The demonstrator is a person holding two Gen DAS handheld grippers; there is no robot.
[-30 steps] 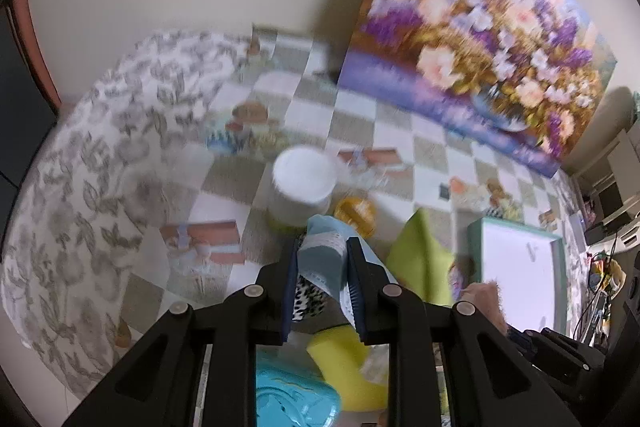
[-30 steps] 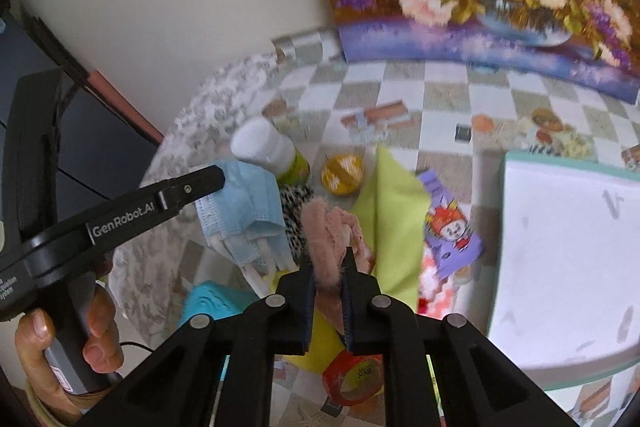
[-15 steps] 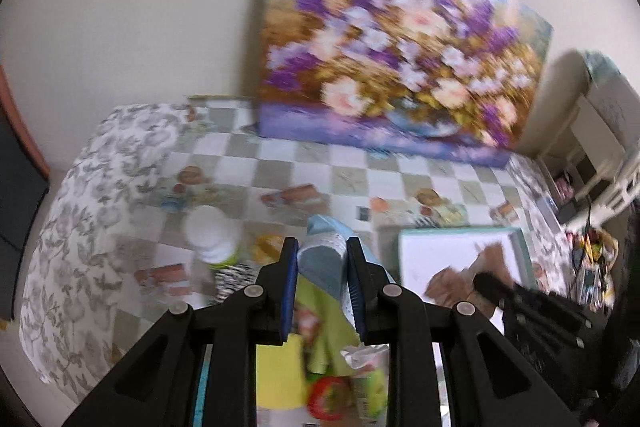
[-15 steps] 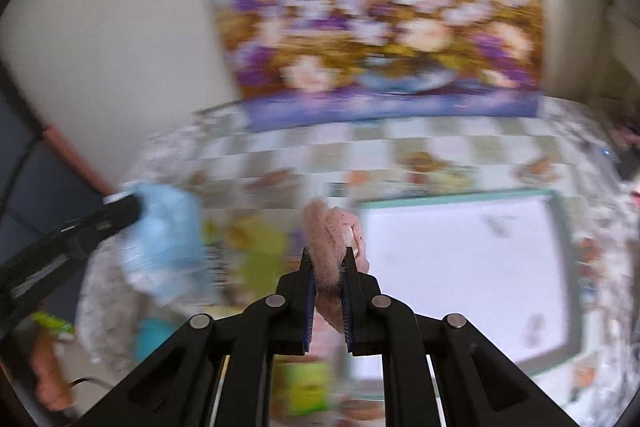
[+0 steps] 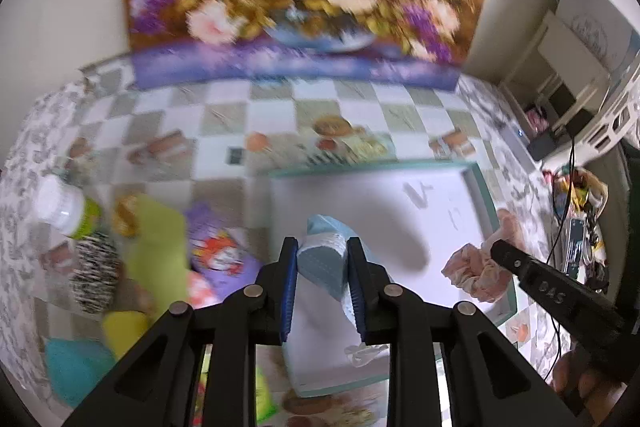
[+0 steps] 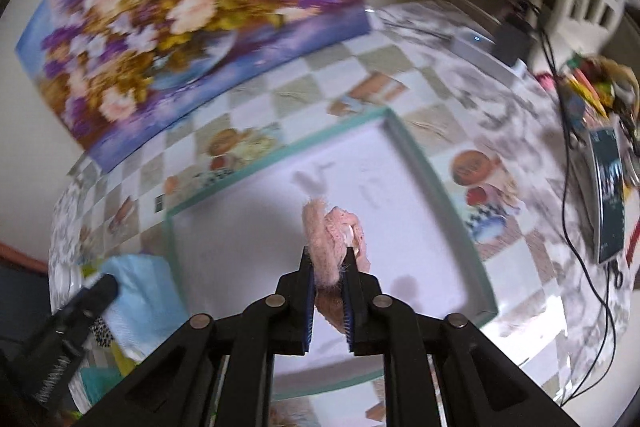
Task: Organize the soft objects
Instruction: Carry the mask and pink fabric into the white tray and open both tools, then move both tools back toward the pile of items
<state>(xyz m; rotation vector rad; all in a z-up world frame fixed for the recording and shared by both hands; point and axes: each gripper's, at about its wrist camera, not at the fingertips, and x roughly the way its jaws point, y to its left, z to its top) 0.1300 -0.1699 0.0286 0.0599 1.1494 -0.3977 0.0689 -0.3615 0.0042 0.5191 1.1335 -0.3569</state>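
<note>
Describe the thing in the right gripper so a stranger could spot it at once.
Find the white tray with the teal rim on the checked tablecloth. Above it, the right gripper pinches a pink fuzzy item. It is the only furry piece; the left gripper's blue mask is smooth.

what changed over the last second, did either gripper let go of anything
Neither let go. Both grippers swung from the clutter to above the white tray. The left gripper is still shut on the blue masks, the right gripper on the pink fuzzy piece.
</note>
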